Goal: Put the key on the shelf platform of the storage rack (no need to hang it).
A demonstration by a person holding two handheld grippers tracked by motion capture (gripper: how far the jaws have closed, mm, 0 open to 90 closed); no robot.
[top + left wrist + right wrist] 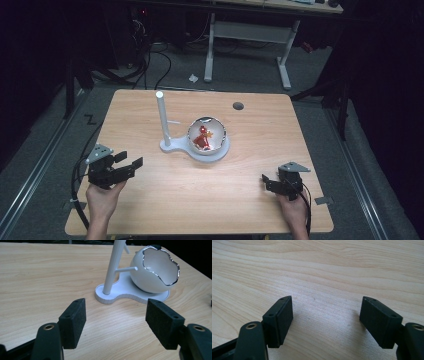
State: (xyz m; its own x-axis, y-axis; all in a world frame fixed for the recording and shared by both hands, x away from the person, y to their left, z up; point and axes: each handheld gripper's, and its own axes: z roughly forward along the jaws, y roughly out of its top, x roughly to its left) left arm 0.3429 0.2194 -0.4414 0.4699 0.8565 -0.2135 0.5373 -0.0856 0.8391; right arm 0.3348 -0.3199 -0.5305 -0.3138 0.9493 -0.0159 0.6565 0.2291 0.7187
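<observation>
A white egg-shaped bowl with a wavy silver rim [207, 134] sat on a white stand with a tall post [165, 145]. The left gripper [129, 161] and right gripper [266, 181] waited wide open and empty, well apart from the bowl.

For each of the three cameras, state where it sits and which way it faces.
High view: above the person's side, looking forward and down on the wooden table; both hands, left gripper and right gripper show.
Left gripper view: rides the left gripper, facing the white egg-shaped bowl with silver rim on its white stand.
Right gripper view: rides the right gripper, facing bare tabletop.
Shared: high and left views both show bowl and stand.
</observation>
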